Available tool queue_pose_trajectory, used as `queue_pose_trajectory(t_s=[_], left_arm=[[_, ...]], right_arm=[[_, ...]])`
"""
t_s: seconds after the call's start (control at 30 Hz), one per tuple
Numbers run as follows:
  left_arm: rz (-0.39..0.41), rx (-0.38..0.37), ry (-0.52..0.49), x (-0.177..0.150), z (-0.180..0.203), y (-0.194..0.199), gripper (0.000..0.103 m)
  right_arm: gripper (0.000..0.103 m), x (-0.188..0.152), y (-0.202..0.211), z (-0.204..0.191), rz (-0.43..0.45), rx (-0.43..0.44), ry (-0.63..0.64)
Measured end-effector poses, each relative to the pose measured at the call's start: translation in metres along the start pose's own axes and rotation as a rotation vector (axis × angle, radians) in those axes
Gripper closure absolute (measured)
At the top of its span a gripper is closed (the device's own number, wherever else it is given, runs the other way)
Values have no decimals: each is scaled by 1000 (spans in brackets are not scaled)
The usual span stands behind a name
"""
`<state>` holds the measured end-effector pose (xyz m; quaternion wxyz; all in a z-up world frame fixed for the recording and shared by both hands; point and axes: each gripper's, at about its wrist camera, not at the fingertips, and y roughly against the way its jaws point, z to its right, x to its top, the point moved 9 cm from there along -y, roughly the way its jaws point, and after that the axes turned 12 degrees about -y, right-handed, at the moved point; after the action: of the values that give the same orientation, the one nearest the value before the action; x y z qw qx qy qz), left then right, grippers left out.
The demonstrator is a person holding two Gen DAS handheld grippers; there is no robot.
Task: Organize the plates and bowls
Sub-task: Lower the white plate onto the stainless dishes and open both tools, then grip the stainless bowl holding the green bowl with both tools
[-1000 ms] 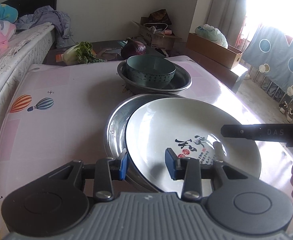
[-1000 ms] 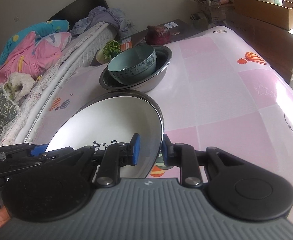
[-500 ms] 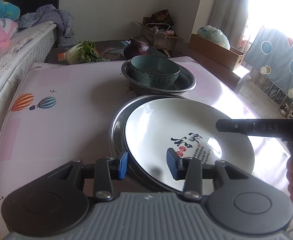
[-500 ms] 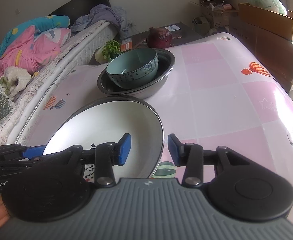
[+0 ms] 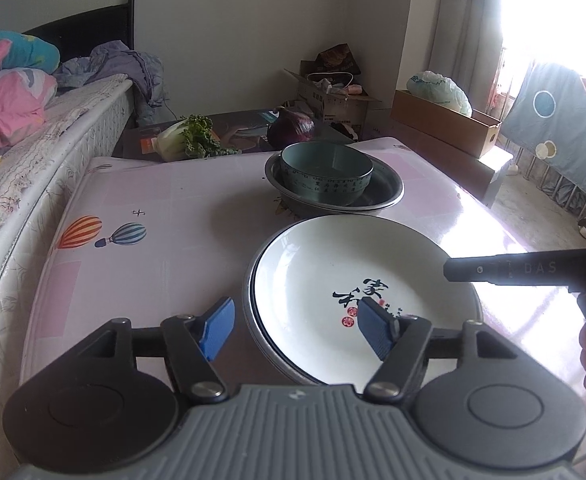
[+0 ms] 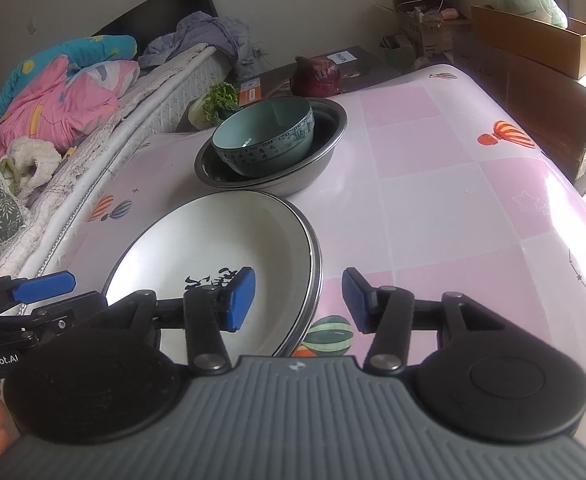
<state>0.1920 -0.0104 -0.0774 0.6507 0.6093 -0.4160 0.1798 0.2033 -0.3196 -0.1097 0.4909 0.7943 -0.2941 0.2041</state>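
Both let go! Left gripper (image 5: 293, 330) and right gripper (image 6: 297, 300) now spread wide, holding nothing. White ceramic plate (image 5: 357, 296) nested in steel plate (image 5: 253, 312), dead centre; teal bowl (image 5: 327, 176) in steel basin (image 5: 389, 192) at 12 o'clock. Plate stack looks done.

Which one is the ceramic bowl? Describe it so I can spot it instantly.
On the pink balloon-print table, look to the far end, past the white plate with black calligraphy. A steel basin sits there, and the teal ceramic bowl stands inside it. It is the only deep, blue-green dish, with a patterned band round its outside.
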Motion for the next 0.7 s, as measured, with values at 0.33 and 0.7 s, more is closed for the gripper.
queue_pose_trajectory(t_s=[0.33, 0.7], left_arm=[[7, 30, 49, -3, -8, 16, 19], [-15, 25, 80, -9, -9, 19, 19]], right_arm=[[51, 0, 43, 6, 40, 21, -36], [47, -8, 67, 22, 47, 10, -66]])
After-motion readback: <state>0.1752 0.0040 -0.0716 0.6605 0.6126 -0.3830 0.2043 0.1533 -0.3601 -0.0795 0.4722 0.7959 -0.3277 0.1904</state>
